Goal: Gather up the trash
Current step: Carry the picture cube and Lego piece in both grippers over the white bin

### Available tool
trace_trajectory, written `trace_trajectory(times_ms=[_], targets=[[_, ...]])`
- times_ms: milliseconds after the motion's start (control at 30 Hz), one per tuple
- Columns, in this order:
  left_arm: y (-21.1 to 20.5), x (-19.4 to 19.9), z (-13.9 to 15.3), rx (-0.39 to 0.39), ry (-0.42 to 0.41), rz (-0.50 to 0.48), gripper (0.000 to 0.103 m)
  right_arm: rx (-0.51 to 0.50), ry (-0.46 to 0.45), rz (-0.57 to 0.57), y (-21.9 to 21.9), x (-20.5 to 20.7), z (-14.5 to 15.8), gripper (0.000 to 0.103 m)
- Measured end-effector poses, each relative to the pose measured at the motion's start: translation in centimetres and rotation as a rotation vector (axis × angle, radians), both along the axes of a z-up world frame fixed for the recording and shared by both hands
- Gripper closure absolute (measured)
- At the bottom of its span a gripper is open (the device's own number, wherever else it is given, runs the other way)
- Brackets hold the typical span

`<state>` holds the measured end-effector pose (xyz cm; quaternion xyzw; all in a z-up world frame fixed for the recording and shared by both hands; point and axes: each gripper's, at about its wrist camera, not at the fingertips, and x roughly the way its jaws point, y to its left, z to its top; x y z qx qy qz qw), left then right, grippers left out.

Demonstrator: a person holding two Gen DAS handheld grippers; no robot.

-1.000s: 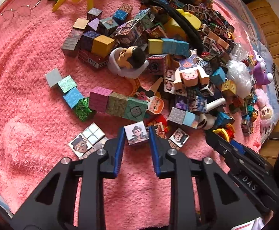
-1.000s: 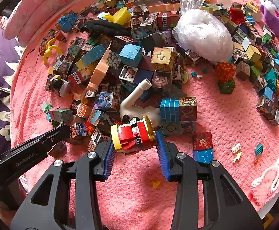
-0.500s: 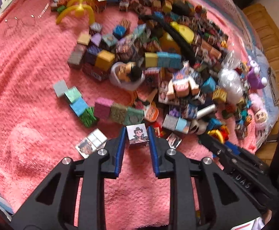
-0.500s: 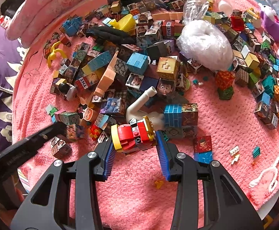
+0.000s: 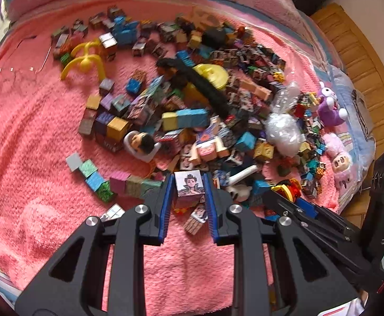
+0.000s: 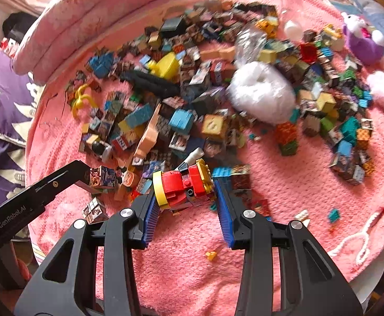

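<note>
Left wrist view: the left gripper (image 5: 188, 193) is clenched on a paper cube (image 5: 188, 187) printed with a cartoon face, raised higher above the fuzzy pink blanket (image 5: 34, 137) than half a second ago; the block heap looks smaller. Right wrist view: the right gripper (image 6: 184, 194) grasps a glossy red-and-yellow brick toy (image 6: 182, 186), likewise lifted further; the heap is blurred, a crinkly white bag (image 6: 260, 93) among it.
</note>
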<state>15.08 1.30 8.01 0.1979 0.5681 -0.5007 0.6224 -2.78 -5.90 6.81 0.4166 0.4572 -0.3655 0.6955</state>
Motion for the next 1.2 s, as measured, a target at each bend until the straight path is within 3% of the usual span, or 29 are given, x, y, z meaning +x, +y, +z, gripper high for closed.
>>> trace_trajectory(times_ms=[200,500,867,1200], targets=[[-1.6,-2.7,2.1,-0.035,-0.016,-0.071,0.080,-0.039,-0.023,-0.075,-0.4,-3.4,2.6,0.064],[-4.7,-10.6,5.4,-0.101,-0.038,-0.275,0.080,-0.096,-0.042,-0.253,-0.4,-11.2,6.2,0.064],[-7.2,-25.3,7.8,-0.156,0.007,-0.610,0.080,-0.157,-0.020,-0.569,2.9,-25.9,9.4,0.064],[-5.9,-39.9,9.1,-0.190,0.043,-0.944,0.080,-0.169,0.013,-0.857,8.3,-38.0,10.3,0.064]])
